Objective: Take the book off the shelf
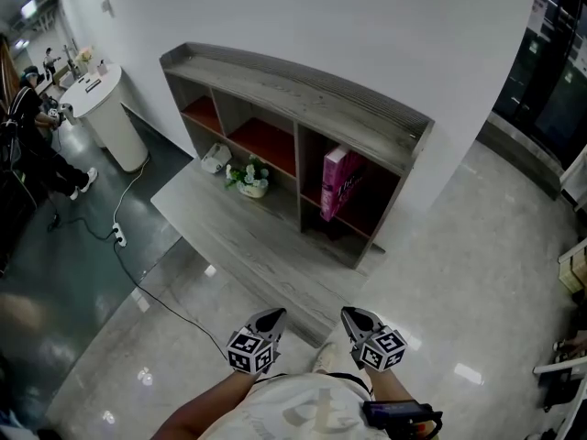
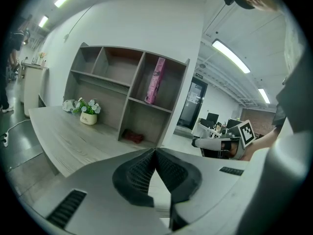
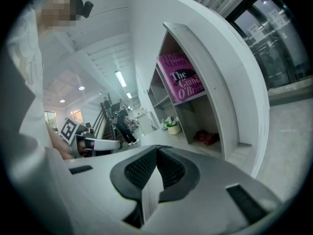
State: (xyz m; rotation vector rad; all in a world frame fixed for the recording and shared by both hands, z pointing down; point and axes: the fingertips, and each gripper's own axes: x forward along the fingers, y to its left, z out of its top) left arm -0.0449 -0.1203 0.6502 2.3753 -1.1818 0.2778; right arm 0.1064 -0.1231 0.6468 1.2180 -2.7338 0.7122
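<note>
A pink book [image 1: 336, 183] stands upright and leaning in the upper right compartment of the grey wooden shelf unit [image 1: 303, 90]. The same book [image 2: 155, 81] shows in the left gripper view, and the book [image 3: 182, 77] shows its pink cover with lettering in the right gripper view. My left gripper [image 1: 271, 317] and right gripper [image 1: 356, 317] hover side by side just off the near edge of the desk [image 1: 248, 246], well short of the shelf. Both are shut with nothing between the fingers; their tips [image 2: 154, 151] [image 3: 156, 148] meet.
A small flower pot [image 1: 250, 179] and a white object [image 1: 215, 158] sit on the desk beside the shelf. A dark red item [image 2: 133, 135] lies in the lower right compartment. A white round counter [image 1: 105, 108] and a person [image 1: 27, 145] are far left; a cable [image 1: 138, 273] runs over the floor.
</note>
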